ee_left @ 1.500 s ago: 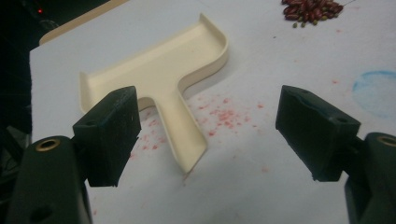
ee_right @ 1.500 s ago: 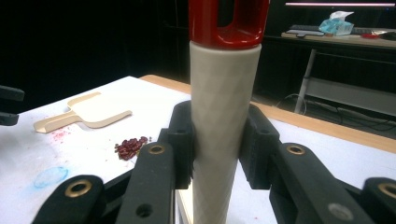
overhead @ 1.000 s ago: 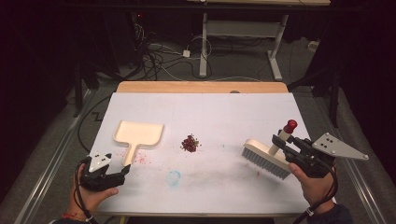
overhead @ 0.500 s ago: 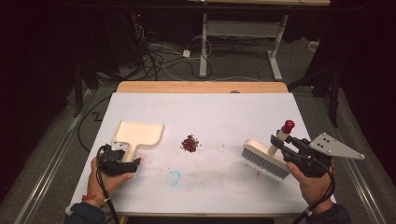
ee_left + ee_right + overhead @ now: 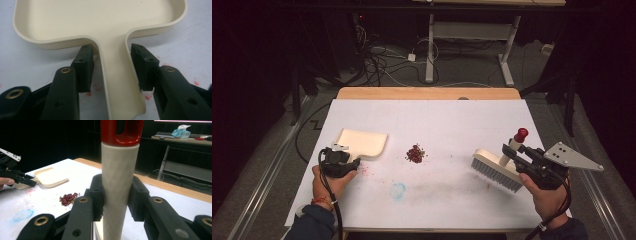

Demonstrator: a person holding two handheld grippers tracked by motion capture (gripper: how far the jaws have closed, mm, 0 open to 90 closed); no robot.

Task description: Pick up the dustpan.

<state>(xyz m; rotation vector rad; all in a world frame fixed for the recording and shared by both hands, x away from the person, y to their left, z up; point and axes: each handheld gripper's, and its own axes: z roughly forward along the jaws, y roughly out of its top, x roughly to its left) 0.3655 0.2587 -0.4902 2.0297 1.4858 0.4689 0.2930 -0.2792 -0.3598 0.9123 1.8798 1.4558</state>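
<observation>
White table (image 5: 452, 120): dustpan (image 5: 100, 22) handle between closing left gripper (image 5: 111, 67) jaws.

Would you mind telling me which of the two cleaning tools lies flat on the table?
The cream dustpan on the left; the brush stands on its bristles, handle up.

A blue smudge (image 5: 398, 190) marks the white table cover (image 5: 452, 120) between the left gripper (image 5: 354, 161) and the right gripper (image 5: 512, 159), nearer the left one. Faint red stains (image 5: 368, 171) lie just beside the left gripper. Cables (image 5: 382, 60) tangle on the floor well beyond both.
</observation>
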